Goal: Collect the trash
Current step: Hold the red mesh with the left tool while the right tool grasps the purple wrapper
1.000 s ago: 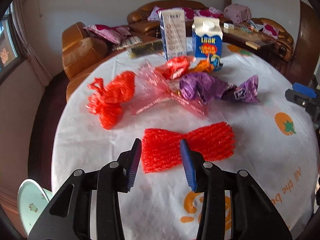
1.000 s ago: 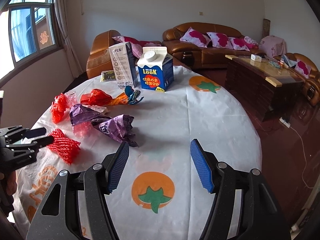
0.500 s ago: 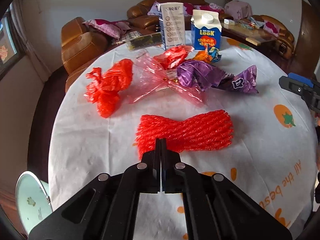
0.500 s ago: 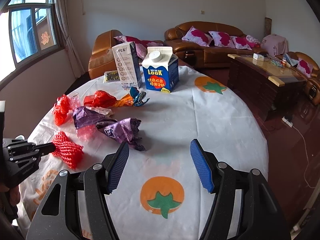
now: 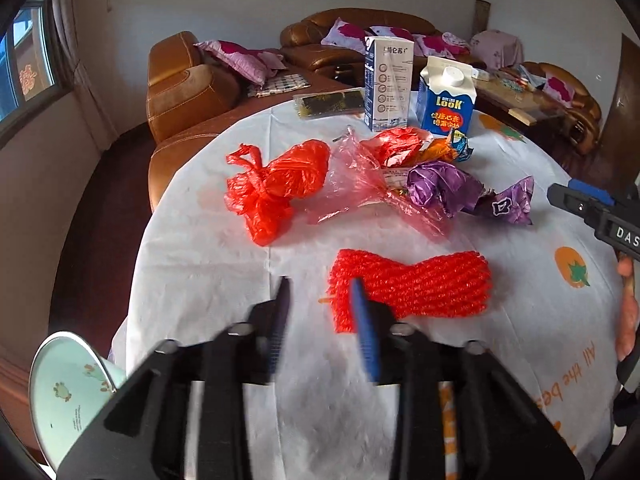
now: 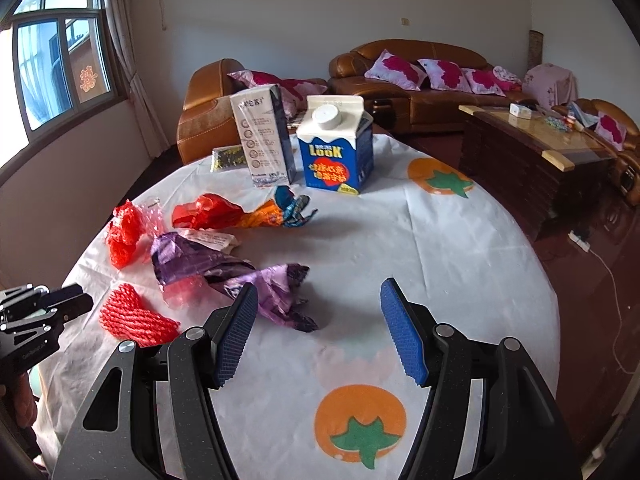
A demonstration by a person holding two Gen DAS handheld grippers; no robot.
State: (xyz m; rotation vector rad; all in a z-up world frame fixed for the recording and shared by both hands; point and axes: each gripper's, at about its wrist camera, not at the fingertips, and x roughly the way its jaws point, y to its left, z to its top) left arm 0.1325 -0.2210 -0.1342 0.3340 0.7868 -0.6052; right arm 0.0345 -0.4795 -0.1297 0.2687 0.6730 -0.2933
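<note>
1. Only the left wrist view shows the pale green bin (image 5: 68, 396) with frog prints, off the table's near-left edge and lower than the top; what it holds cannot be seen.
2. Only the right wrist view shows the power strip (image 6: 579, 239) and its cable on the dark floor past the table's right edge.
3. Left gripper (image 5: 320, 308): fingers blurred and opening, nothing between them. The right finger overlaps the near-left end of the red foam net (image 5: 416, 288); whether it touches cannot be told.
4. Right gripper (image 6: 316, 320): fingers held well apart, holding nothing, above bare cloth beside the purple wrapper (image 6: 264, 280).
5. Trash lies loose on the table (image 6: 460, 248): red plastic bag (image 5: 276, 184), pink film (image 5: 360, 188), purple wrapper, an orange-and-blue wrapper (image 6: 280, 210), the foam net nearest the left gripper.
6. Two cartons stand upright at the far side: a tall white one (image 6: 264, 140) and a blue "LOOK" one (image 6: 338, 148) with its round cap on. Contents unseen.
7. A flat dark packet (image 5: 328, 103) lies at the far rim.
8. The table's right half is open cloth with orange fruit prints.
</note>
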